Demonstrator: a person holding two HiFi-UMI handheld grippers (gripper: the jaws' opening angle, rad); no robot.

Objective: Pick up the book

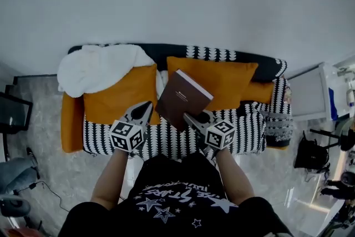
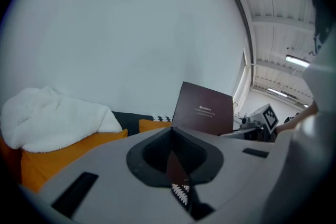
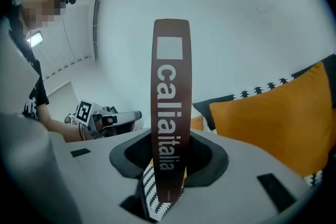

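Observation:
The dark brown book [image 1: 183, 98] hangs tilted in the air above the sofa [image 1: 166, 139]. My right gripper [image 1: 192, 119] is shut on its lower corner. In the right gripper view the book's spine [image 3: 170, 113] stands upright, pinched between the jaws of the right gripper [image 3: 168, 176]. My left gripper [image 1: 147, 109] hovers just left of the book, its tip close to the book's lower left edge, and I cannot see contact. In the left gripper view the book's cover [image 2: 205, 110] shows face-on beyond my left gripper [image 2: 176, 165], whose jaws leave only a thin slit.
Two orange cushions [image 1: 119, 94] [image 1: 222, 80] and a white blanket [image 1: 100, 69] lie on the black-and-white patterned sofa. A white cabinet [image 1: 310, 91] stands at its right end, with dark gear [image 1: 313, 152] on the floor nearby. A screen [image 1: 14, 111] sits at far left.

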